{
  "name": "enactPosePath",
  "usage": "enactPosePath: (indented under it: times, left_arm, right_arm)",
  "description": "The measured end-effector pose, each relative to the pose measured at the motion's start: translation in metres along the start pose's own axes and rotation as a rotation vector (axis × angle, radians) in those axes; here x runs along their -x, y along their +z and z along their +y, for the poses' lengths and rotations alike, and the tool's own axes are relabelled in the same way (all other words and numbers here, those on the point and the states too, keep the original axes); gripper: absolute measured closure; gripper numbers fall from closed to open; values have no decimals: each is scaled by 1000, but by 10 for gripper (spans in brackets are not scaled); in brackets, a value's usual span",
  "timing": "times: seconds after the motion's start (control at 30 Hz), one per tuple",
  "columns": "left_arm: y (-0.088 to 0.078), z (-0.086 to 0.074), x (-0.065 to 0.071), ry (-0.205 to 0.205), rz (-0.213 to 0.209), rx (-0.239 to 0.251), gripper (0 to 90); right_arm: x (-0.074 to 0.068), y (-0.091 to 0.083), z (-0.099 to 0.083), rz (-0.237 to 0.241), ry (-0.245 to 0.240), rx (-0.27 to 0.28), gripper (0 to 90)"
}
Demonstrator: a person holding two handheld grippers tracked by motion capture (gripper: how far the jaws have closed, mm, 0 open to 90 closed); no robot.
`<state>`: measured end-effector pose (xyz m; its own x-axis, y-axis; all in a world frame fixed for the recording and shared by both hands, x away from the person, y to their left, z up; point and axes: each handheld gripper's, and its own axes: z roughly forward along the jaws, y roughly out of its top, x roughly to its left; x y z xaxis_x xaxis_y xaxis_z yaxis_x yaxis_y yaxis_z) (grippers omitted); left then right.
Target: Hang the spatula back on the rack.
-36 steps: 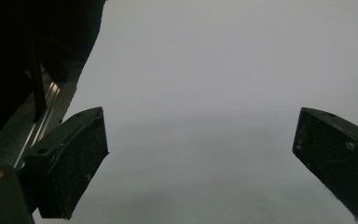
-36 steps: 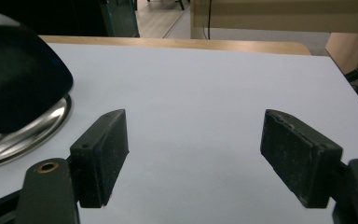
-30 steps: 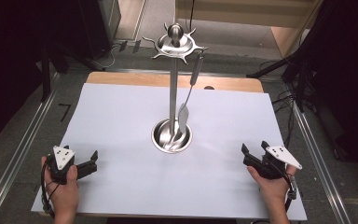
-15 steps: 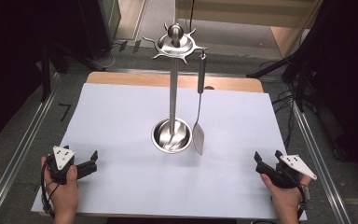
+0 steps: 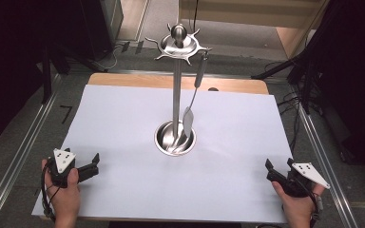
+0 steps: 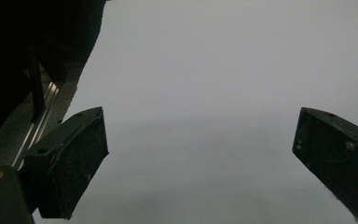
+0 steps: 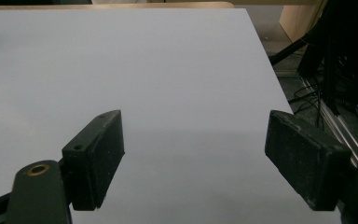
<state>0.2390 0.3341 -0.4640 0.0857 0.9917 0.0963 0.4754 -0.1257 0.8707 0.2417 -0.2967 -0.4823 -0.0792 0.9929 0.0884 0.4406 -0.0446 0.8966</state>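
A steel utensil stand (image 5: 176,90) rises from a round bowl-like base (image 5: 174,139) at the middle of the white table top (image 5: 123,123). A slotted spatula (image 5: 192,102) hangs from a hook on the stand's right side, its blade swung in over the base. My left gripper (image 5: 91,166) rests open at the near left corner, nothing between its black pads (image 6: 74,163). At the near right edge my right gripper (image 5: 272,172) is open too, its pads (image 7: 93,158) wide apart over bare table.
The table's wooden far edge (image 5: 171,81) shows beyond the white sheet. Metal rails (image 5: 19,156) run along both sides, with cables on the floor at the right (image 5: 294,102). A dark stand (image 5: 309,66) is off the table's far right corner.
My right gripper has drawn back from the stand to the near right edge. The hanging spatula swings, first out to the right, now back in toward the pole. The left gripper has not moved.
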Motion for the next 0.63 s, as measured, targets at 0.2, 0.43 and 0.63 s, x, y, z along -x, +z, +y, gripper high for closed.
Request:
enactPosePath:
  times: [0.2, 0.43, 0.63]
  left_arm:
    - [0, 0, 0, 2, 1, -1, 39]
    - [1, 0, 1, 2, 0, -8, 39]
    - [2, 1, 1, 11, 3, -14, 39]
  right_arm:
    - [9, -4, -4, -21, 10, -7, 206]
    - [11, -1, -5, -30, 36, -28, 217]
    - [12, -1, -6, -28, 36, -31, 221]
